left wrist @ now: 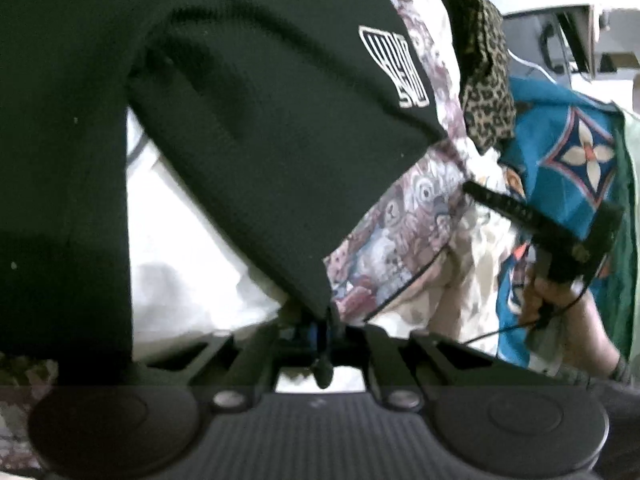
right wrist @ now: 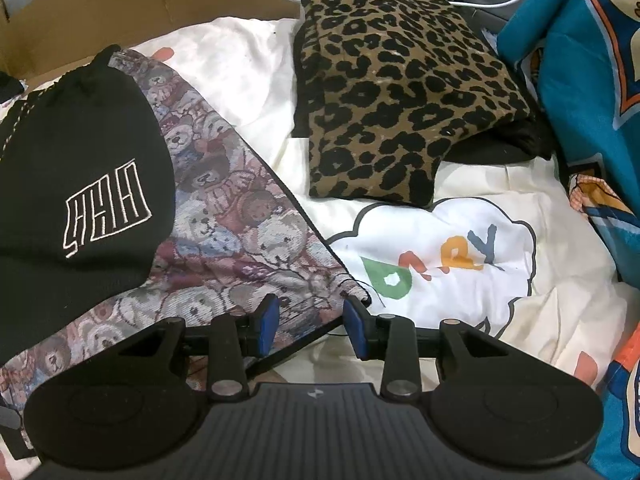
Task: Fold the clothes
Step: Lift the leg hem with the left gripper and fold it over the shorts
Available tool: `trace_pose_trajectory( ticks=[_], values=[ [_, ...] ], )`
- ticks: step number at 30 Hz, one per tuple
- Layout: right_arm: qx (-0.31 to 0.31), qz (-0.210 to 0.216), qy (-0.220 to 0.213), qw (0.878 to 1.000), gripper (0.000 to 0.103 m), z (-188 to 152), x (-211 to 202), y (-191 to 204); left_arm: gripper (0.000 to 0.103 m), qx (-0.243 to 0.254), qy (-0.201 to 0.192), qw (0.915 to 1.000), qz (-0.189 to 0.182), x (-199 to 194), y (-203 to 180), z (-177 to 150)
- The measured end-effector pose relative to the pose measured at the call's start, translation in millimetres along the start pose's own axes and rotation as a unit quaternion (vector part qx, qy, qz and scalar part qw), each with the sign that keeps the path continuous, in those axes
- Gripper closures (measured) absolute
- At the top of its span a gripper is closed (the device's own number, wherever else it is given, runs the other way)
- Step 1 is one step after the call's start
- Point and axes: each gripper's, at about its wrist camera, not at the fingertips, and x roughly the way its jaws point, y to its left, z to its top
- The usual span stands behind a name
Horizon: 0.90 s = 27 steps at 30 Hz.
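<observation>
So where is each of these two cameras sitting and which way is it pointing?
Left wrist: sits on the left tongs, looking down along them at a black garment pinched in the shut tongs; the person's right hand with the right tongs shows at right.
Right wrist: sits on the right tongs, open, tilted down at the teddy-bear cloth and the leopard garment on the bedsheet.
Shared: black garment with its white logo, teddy-bear cloth, leopard garment, blue blanket.
</observation>
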Motion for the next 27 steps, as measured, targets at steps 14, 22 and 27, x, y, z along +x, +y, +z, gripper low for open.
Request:
trace_pose_trajectory(
  ticks=[14,22,27],
  values=[
    [0.015,-0.012,0.001,1.0,0.061,5,6,-7,0.1,0.042,0.027,0.9985,0.019,6,-5,-9],
    [0.054,0.001,0.002,0.999,0.061,9,22,-13,0.1,0.039,0.028,0.9987,0.015,8,-3,-9],
    [0.055,0.003,-0.005,0.998,0.09,10,19,-15,0.1,0.043,0.024,0.9988,0.01,4,-6,-12]
  ],
)
